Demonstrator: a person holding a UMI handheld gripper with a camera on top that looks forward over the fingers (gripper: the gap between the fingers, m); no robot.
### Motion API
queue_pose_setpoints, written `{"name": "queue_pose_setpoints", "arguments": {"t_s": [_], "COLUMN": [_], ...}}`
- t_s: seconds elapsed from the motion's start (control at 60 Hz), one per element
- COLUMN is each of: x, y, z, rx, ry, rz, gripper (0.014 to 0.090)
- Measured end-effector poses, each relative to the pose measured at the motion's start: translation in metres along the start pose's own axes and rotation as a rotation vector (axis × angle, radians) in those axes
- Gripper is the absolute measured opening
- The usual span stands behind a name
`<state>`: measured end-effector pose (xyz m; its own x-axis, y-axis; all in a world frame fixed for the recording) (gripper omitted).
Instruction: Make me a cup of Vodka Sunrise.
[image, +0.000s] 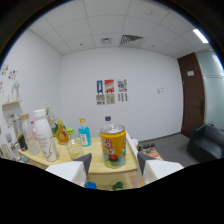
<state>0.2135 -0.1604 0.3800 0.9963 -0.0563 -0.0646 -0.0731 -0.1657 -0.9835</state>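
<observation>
My tongs (114, 165) hang released above the bench (102, 167), jaws spread wide with nothing in them, and the orange-and-yellow juice can (113, 145) stands just ahead, lined up with the gap between the two tips but not yet inside it. That can is what I judge a Vodka Sunrise wants for its orange part, so my step in hand is to close on it. To do it well I should come in level and low enough to take the can about its middle, where the wall is straight, and keep both fingers square to it so it does not roll out sideways; a printed can of that sort looks slick and thin-walled, so I would squeeze firmly but not crush. Behind it a blue-capped bottle (108, 120) peeks over the top, very near, and I must not nudge it. Off to one side stand a tall white bottle (44, 134), smooth and opaque, a small amber bottle (61, 133), a blue bottle with a yellow cap (84, 134), and a short clear glass jar (75, 148), all close together on the pale wooden top. Which holds the vodka I cannot tell from here.
</observation>
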Motion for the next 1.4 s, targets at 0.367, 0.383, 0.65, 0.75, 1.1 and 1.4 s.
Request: {"name": "queue_pose_setpoints", "arguments": {"t_s": [0.367,0.383,0.65,0.75,1.1,1.4], "x": [-0.004,-0.004,-0.004,-0.003,-0.029,-0.076], "y": [-0.016,-0.017,-0.017,-0.027,0.049,0.181], "z": [0.060,0.060,0.049,0.030,-0.053,-0.047], "rx": [0.038,0.037,0.041,0.058,-0.031,-0.170], "ry": [-0.056,-0.056,-0.044,-0.040,-0.022,-0.019], "rz": [-0.061,-0.059,-0.062,-0.044,0.065,0.027], "gripper": [0.0536,0.0537,0.0514,0.0510,0.0509,0.0510]}}
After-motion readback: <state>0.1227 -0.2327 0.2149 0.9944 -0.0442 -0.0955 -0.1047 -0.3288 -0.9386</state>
